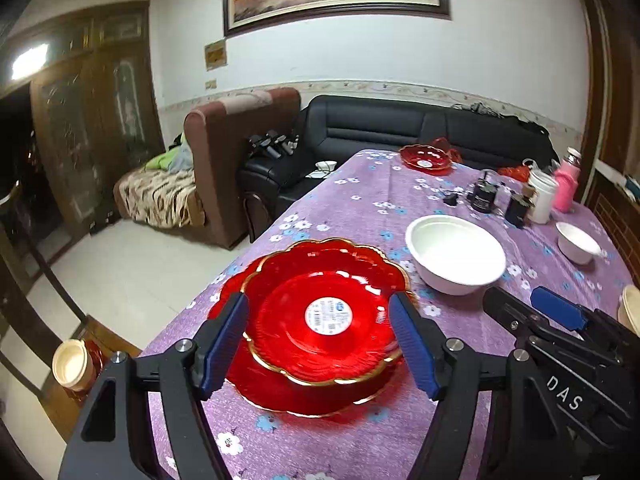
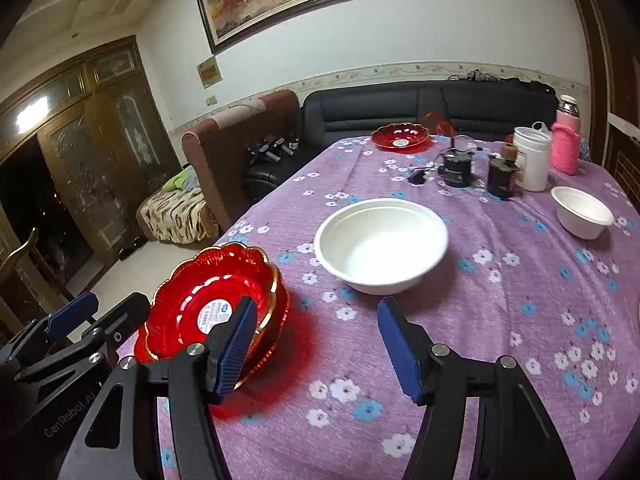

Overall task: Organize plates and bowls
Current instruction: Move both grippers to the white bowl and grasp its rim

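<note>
Two stacked plates (image 1: 320, 320) at the table's (image 2: 500, 300) near left edge, big bowl (image 2: 380, 244) just behind and right of them, small bowl (image 2: 582, 211) far right, another plate (image 2: 400, 138) at the far end, jars (image 2: 532, 158) right of it, sofa (image 2: 420, 108) behind the table.

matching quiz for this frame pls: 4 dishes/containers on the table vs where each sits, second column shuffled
Things:
1. Stacked red gold-rimmed scalloped plates
2. Large white bowl
3. Small white bowl
4. Lone red scalloped plate

Places:
A. Far end of the table, near the black sofa
B. Right side, just in front of the white plastic jar
C. Table centre
D. Near edge, between the left gripper's fingers

Pairs: 1-D, 2-C, 3-B, 4-A
</note>
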### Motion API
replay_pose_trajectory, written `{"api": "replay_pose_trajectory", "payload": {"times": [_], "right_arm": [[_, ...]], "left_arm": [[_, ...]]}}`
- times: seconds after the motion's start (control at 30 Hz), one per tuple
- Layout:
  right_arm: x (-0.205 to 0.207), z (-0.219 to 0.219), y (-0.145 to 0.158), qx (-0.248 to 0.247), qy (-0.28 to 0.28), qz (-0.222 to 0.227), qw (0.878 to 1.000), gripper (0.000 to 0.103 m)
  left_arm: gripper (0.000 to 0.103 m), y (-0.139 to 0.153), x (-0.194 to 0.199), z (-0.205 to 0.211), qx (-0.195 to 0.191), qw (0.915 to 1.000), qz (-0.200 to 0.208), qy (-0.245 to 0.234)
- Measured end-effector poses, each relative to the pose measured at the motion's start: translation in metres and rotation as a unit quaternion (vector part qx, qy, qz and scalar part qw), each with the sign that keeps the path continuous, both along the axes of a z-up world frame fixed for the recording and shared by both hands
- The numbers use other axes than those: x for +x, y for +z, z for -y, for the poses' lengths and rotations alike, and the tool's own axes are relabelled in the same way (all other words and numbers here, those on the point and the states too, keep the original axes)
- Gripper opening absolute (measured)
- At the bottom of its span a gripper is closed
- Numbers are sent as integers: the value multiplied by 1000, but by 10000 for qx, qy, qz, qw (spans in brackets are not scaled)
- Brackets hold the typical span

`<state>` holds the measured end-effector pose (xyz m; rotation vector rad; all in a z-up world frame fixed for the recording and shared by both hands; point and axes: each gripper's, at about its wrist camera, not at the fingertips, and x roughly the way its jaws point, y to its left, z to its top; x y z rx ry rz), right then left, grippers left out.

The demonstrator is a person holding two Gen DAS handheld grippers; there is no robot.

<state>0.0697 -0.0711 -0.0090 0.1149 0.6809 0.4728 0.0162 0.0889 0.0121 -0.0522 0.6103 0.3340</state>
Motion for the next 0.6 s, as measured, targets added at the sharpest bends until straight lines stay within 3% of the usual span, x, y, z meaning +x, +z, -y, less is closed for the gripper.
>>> {"api": "replay_pose_trajectory", "payload": {"times": [0.6], "right_arm": [[-8, 87, -1, 376, -603, -4, 9975, 69]], "left_arm": [[74, -1, 1, 71, 480, 9969, -195, -599]]}}
